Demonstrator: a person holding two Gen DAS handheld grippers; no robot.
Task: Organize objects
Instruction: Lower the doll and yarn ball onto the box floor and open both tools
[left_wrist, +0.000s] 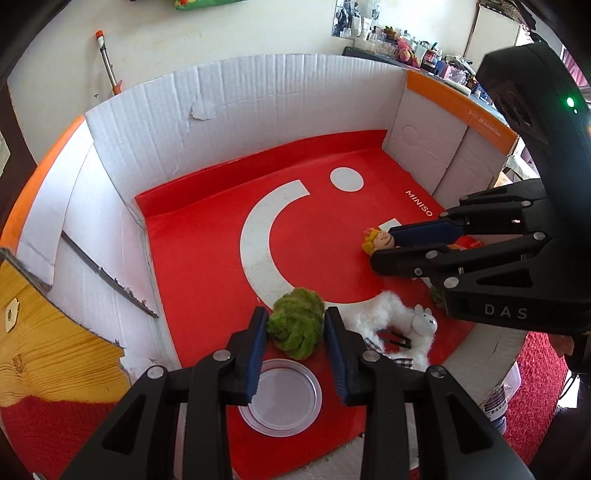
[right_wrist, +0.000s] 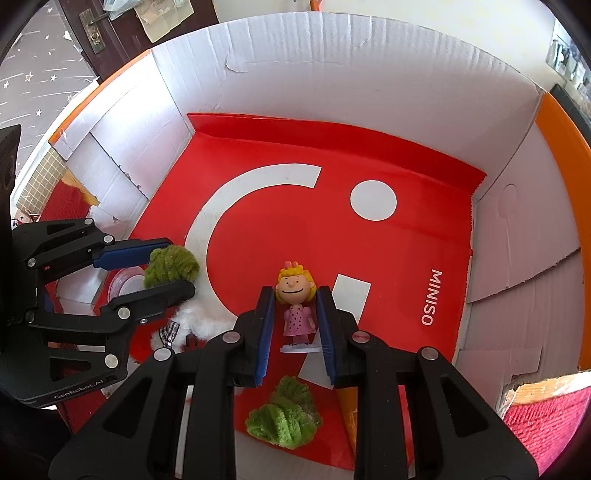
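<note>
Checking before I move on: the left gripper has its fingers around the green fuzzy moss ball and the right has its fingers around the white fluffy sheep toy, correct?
Not quite. The right gripper has its fingers around the yellow-haired figurine in a pink dress, as the right wrist view shows. The white fluffy sheep toy lies free. The left gripper is around the green fuzzy moss ball.

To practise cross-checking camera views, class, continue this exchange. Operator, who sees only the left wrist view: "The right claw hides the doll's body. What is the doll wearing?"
Observer: The doll wears a pink dotted dress. The right claw is shut on its head.
Operator: Is anything lying under that claw?
Observer: Yes, a loose green tuft lies on the red sheet, nearer the camera than the doll.
</note>
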